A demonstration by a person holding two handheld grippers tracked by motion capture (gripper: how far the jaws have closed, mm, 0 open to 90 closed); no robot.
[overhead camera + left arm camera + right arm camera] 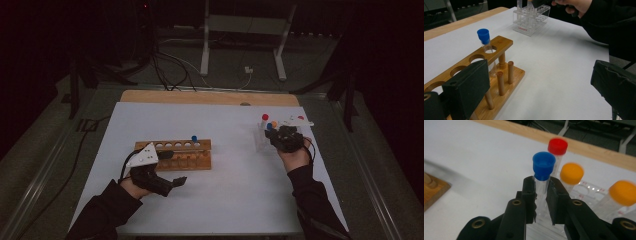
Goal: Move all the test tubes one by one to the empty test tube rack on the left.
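The white rectangular table top (220,200) is carrying everything, and the brown wooden test-tube rack (182,155) with its row of round holes is serving as the landmark, lying left of the table's middle. A clear tube with a blue cap (484,37) is standing in the hole at the rack's far end. Well to the right of the wooden rack, the clear plastic tube rack (530,18) is sitting near the table's right edge. The left gripper (170,182) is lying just in front of the wooden rack, its jaws standing wide with nothing between them. The right gripper (541,195) is hovering at the plastic rack, its jaws clamping narrow on a blue-capped clear tube (543,167), beside a red-capped tube (557,146) and two orange-capped tubes (571,173).
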